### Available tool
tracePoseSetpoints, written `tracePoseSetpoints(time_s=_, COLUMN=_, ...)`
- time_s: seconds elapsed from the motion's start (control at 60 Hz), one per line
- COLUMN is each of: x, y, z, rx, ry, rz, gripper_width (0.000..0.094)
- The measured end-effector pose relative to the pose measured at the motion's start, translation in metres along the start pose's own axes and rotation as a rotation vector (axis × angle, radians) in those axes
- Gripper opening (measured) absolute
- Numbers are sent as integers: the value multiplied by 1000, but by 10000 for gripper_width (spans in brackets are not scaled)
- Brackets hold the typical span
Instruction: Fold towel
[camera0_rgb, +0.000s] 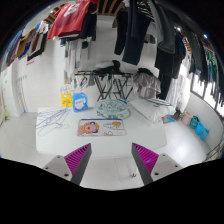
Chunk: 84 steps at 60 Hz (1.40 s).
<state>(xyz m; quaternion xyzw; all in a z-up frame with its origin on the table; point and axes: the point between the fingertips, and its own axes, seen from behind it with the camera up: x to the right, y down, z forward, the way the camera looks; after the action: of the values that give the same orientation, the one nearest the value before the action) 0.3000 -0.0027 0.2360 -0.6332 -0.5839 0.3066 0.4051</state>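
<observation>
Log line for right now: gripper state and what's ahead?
gripper: open, holding nothing | towel: flat on white table, beyond gripper | fold: not begun

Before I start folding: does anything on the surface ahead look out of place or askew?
The tool is open and holds nothing. No towel is laid out between its fingers. Beyond them lie a printed flat item and clothes hangers, with a heap of hangers further back. Nothing looks spilled or damaged.
</observation>
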Motion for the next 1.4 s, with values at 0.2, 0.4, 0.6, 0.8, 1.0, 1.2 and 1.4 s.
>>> tracePoseSetpoints(time_s=0.2, x=-49, y=11, z=14, rx=-7, ry=-35, rz=6, gripper_width=850)
tracePoseSetpoints(time_s=0.4, x=-107, y=25, z=27, rx=3, ry=-148, rz=-38, gripper_width=856)
tracePoseSetpoints(time_s=0.6, x=-162, y=37, z=64, rx=4, ry=-246, rz=-80, gripper_width=853)
tracePoseSetpoints(time_s=0.8, x=-187, y=30, z=132, rx=3, ry=-239, rz=-81, gripper_width=854)
tracePoseSetpoints(time_s=1.0, x=-207, y=19, z=222, rx=-28, ry=-228, rz=-27, gripper_width=858)
tracePoseSetpoints(time_s=1.2, x=-226, y=10, z=310, rx=-45, ry=-214, rz=-42, gripper_width=855)
tracePoseSetpoints(time_s=1.4, x=-242, y=17, z=383, rx=-88, ry=-206, rz=-68, gripper_width=852)
